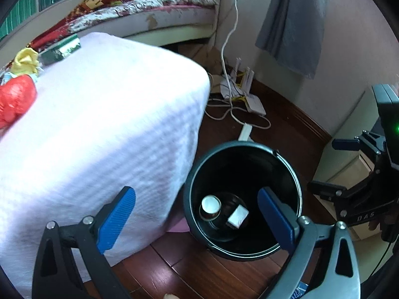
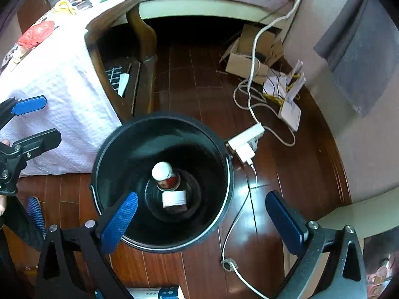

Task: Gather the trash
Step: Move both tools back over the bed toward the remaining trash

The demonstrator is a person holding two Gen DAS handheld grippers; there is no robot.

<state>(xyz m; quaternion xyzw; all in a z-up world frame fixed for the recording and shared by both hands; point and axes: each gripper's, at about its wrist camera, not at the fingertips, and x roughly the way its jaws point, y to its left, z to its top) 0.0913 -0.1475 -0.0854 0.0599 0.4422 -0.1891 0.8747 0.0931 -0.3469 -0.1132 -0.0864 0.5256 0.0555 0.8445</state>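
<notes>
Down inside the black bin [image 2: 162, 182] lie a can [image 2: 165, 177] and a small white box [image 2: 174, 198], their lower parts lost in shadow. Both the left gripper [image 1: 197, 220] and right gripper [image 2: 202, 221] hang above the bin with jaws spread wide, holding nothing. Left of the bin, on the white-clothed table [image 1: 99, 124], a red bag [image 1: 15, 104], yellow wrapper [image 1: 26, 59] and green box [image 1: 61, 49] sit partly cut off.

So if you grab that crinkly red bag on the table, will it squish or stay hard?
Probably squish. The red bag looks like thin, wrinkled plastic bunched in a lump, so it should crumple between the fingers and feel light. Its shiny surface might slide a bit, and loose folds may dangle once it is lifted off the white cloth.
</notes>
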